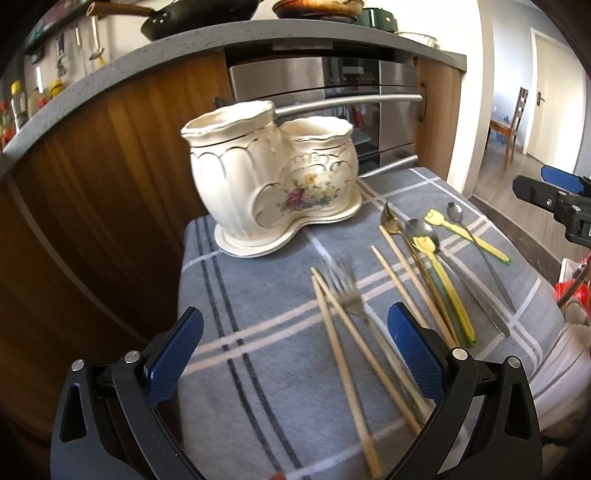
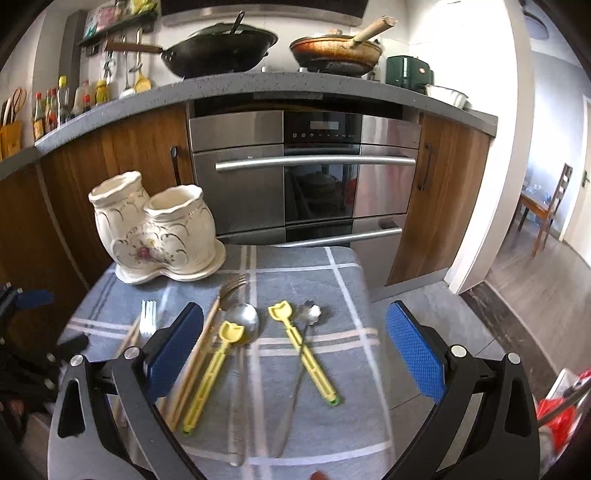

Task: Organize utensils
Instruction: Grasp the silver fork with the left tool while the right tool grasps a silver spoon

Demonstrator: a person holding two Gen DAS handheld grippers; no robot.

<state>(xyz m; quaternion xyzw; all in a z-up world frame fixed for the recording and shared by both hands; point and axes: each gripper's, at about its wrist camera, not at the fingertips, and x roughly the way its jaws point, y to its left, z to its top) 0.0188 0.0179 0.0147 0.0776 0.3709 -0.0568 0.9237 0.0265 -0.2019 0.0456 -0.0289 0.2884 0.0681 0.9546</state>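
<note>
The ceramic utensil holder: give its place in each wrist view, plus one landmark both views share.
Left wrist view: the ceramic utensil holder stands centre-left, at the far edge of the checked cloth, ahead of the open left gripper.
Right wrist view: the holder stands upper left, at the cloth's far left corner.
Shared landmark: the steel oven behind it.

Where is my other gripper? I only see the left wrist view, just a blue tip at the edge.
Observer: The right gripper hangs above the checked cloth, jaws wide open, empty.
Operator: What's under it?
Observer: A steel spoon and two yellow tulip-tipped sticks lie between its jaws.
Operator: What's on the counter?
Observer: A wooden handle sticks up from the brown frying pan.
</note>
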